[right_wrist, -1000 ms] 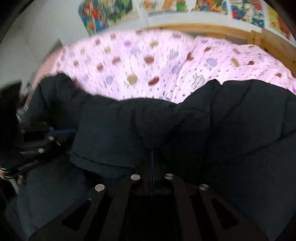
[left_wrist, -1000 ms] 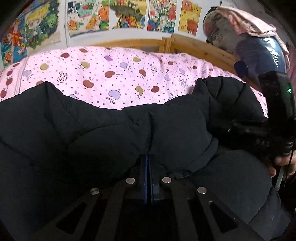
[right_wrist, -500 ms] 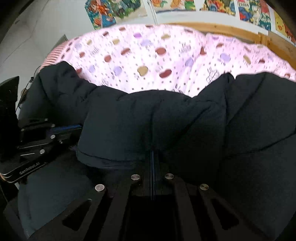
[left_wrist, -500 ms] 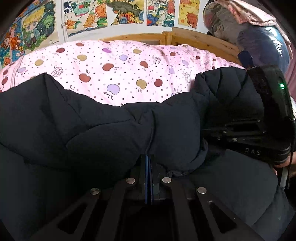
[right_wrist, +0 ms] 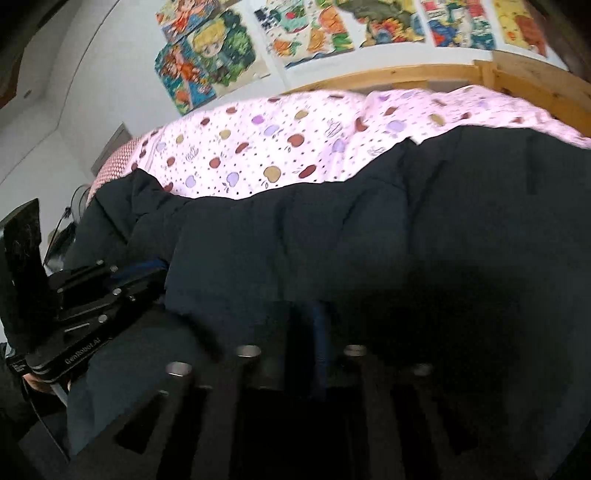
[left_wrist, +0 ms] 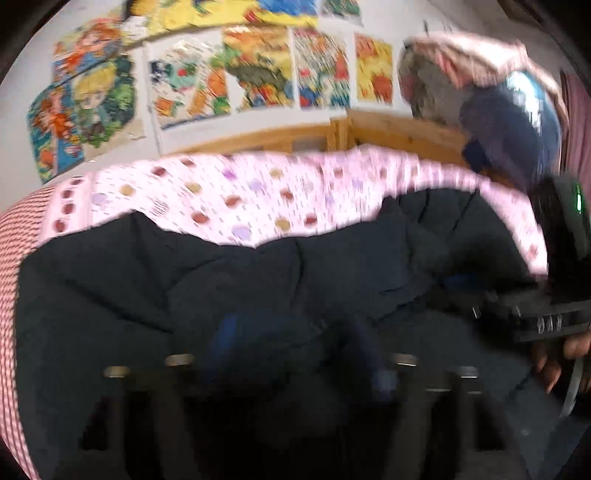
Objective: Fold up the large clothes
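A black puffer jacket lies folded over itself on the pink apple-print bed sheet. In the blurred left wrist view my left gripper hovers just above the jacket's folded edge. Its jaws are opening wide, and the padding bulges between them with no pad pressing on it. In the right wrist view my right gripper is low over the same jacket. Its jaws are opening and stand partly apart, with the folded hem just ahead of them. Each view shows the other gripper's black housing at its side.
A wooden bed frame runs along the far side of the sheet, under a wall of colourful posters. A heap of clothes and a blue bag sits at the far right. A hand holds the right gripper.
Both grippers were shut on the jacket's folded edge and have let go, jaws now apart. Both have pulled back and up, so more wall and posters show, and the fold rests on the jacket.
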Action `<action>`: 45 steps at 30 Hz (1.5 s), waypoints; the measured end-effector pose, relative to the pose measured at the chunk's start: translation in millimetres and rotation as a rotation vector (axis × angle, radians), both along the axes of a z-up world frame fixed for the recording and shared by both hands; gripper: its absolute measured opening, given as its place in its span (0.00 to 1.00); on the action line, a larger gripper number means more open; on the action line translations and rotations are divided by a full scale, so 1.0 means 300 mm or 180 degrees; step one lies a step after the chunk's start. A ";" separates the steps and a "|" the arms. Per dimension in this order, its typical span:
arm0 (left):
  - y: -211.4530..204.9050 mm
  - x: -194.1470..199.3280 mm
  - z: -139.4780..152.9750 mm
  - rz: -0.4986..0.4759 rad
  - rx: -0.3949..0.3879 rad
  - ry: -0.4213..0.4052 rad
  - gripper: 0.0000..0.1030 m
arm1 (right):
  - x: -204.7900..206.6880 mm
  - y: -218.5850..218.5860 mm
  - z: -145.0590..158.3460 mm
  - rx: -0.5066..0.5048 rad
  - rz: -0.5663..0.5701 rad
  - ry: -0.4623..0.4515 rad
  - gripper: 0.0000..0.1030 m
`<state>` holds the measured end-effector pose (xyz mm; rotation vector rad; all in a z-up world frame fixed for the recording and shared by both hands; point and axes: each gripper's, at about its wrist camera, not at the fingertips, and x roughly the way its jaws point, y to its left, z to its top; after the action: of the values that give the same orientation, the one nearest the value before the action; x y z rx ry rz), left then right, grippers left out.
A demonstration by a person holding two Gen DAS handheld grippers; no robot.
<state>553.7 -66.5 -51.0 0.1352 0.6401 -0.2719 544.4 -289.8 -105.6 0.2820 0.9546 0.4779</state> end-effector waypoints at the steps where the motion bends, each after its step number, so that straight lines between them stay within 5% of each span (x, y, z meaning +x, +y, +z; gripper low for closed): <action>1: 0.009 -0.014 0.016 0.0048 -0.0052 -0.0033 0.70 | -0.020 -0.021 0.005 0.0063 -0.0023 -0.0014 0.57; 2: 0.021 -0.032 0.037 0.0109 -0.0125 -0.0040 0.70 | -0.046 -0.035 0.020 0.0108 -0.0077 -0.0038 0.68; 9: 0.033 -0.203 0.174 0.0266 -0.0442 -0.0116 0.94 | -0.192 -0.088 0.144 -0.0032 -0.0359 -0.0162 0.72; 11: 0.020 -0.259 0.208 0.0225 -0.0420 -0.0174 0.95 | -0.238 -0.104 0.192 -0.0056 -0.0371 -0.0213 0.91; 12: 0.014 -0.293 0.228 0.0212 -0.0412 -0.0197 0.96 | -0.267 -0.115 0.220 -0.0080 -0.0370 -0.0265 0.93; 28: 0.008 -0.775 0.422 0.0336 -0.0338 -0.0444 1.00 | -0.708 -0.247 0.602 -0.0207 -0.0448 -0.0827 0.94; 45: 0.017 -1.203 0.434 0.0272 -0.0107 -0.0531 1.00 | -1.135 -0.244 0.711 -0.0423 -0.0360 -0.1058 0.94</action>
<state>192.7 -61.2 79.2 0.0968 0.4741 -0.1864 203.8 -363.1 107.7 0.1297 0.6388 0.3423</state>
